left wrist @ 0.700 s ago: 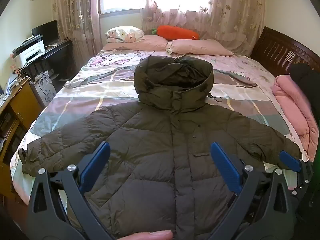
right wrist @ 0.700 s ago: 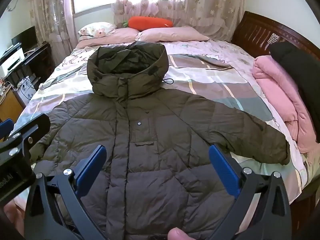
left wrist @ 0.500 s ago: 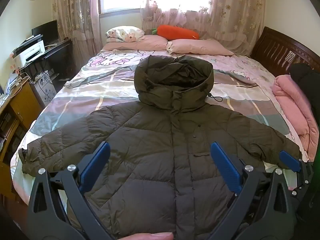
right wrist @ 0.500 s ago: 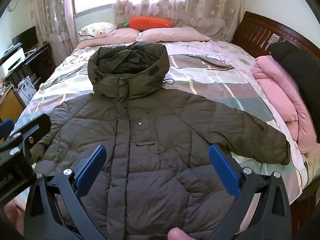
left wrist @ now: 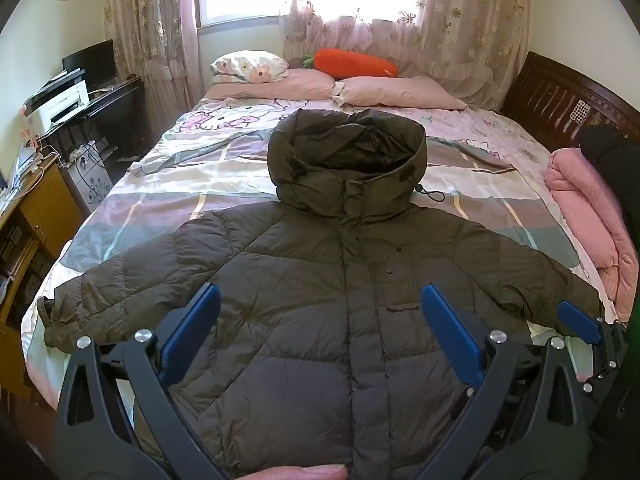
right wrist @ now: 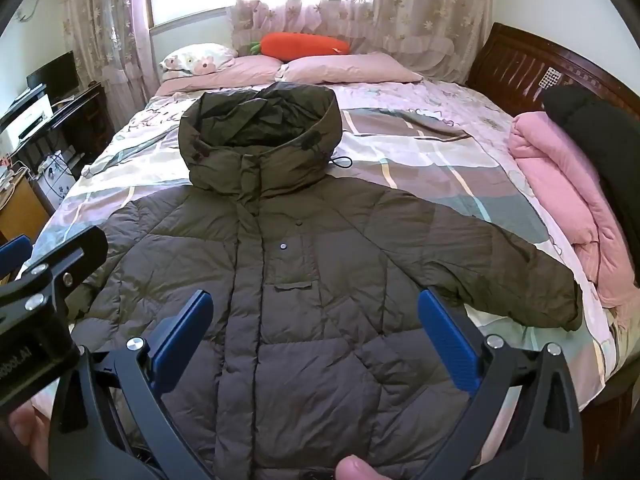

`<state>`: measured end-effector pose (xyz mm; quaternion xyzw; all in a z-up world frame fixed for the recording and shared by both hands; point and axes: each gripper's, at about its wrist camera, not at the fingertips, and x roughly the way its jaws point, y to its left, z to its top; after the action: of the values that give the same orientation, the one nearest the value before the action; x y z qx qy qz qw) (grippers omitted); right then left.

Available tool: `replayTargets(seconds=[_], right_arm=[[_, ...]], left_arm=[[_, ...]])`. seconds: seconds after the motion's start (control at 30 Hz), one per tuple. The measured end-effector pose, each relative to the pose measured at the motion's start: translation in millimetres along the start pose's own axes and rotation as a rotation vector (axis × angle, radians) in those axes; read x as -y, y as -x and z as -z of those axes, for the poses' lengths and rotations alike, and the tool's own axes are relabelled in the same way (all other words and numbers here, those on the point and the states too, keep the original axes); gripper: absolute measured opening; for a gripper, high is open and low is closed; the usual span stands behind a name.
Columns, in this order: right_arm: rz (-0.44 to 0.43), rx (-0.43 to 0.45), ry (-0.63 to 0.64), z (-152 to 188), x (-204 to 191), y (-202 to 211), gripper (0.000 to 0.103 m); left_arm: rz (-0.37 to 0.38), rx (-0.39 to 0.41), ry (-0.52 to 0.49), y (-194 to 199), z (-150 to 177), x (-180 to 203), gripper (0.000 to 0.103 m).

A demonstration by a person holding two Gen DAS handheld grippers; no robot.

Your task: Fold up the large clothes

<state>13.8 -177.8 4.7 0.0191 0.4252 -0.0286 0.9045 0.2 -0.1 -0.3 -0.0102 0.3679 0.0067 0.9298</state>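
Note:
A big olive-brown hooded puffer jacket (left wrist: 320,288) (right wrist: 312,280) lies face up and spread flat on the bed, sleeves out to both sides, hood toward the pillows. My left gripper (left wrist: 320,316) hovers above the jacket's lower chest, jaws wide open with nothing between its blue pads (left wrist: 192,328). In the right wrist view my right gripper (right wrist: 314,320) also hangs open over the jacket's lower front, holding nothing. The other gripper's body shows at each view's edge (right wrist: 36,300) (left wrist: 580,320). A fingertip (right wrist: 356,468) shows at the bottom.
The bed (left wrist: 208,184) has a patchwork quilt, pink pillows (left wrist: 392,92) and an orange carrot plush (left wrist: 352,62) at its head. A folded pink blanket (right wrist: 560,184) with a black garment (right wrist: 592,128) lies along the right side. A desk with a printer (left wrist: 60,106) stands left.

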Motion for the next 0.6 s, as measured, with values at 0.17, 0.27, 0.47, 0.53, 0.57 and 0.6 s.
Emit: replayTargets(seconds=[0.17, 0.27, 0.47, 0.53, 0.57, 0.6], right_arm=[[0.000, 0.002, 0.001, 0.3, -2.1, 1.4, 0.102], [0.000, 0.001, 0.001, 0.2, -0.4, 0.9, 0.102], [-0.001, 0.000, 0.001, 0.1, 1.0, -0.8, 0.102], [-0.002, -0.002, 0.000, 0.2, -0.1, -0.8, 0.102], [-0.003, -0.003, 0.000, 1.6, -2.0, -0.1, 0.102], [-0.002, -0.005, 0.000, 2.5, -4.1, -0.5, 0.102]], left_arm=[[0.002, -0.001, -0.001, 0.2, 0.4, 0.3, 0.101], [0.001, -0.002, 0.000, -0.1, 0.0, -0.2, 0.101], [0.000, -0.001, 0.002, 1.4, 0.8, -0.6, 0.101], [-0.001, -0.001, 0.001, 2.4, 1.7, -0.9, 0.101], [0.000, -0.003, -0.001, -0.2, -0.1, 0.1, 0.101], [0.001, -0.003, -0.001, -0.1, -0.1, -0.1, 0.101]])
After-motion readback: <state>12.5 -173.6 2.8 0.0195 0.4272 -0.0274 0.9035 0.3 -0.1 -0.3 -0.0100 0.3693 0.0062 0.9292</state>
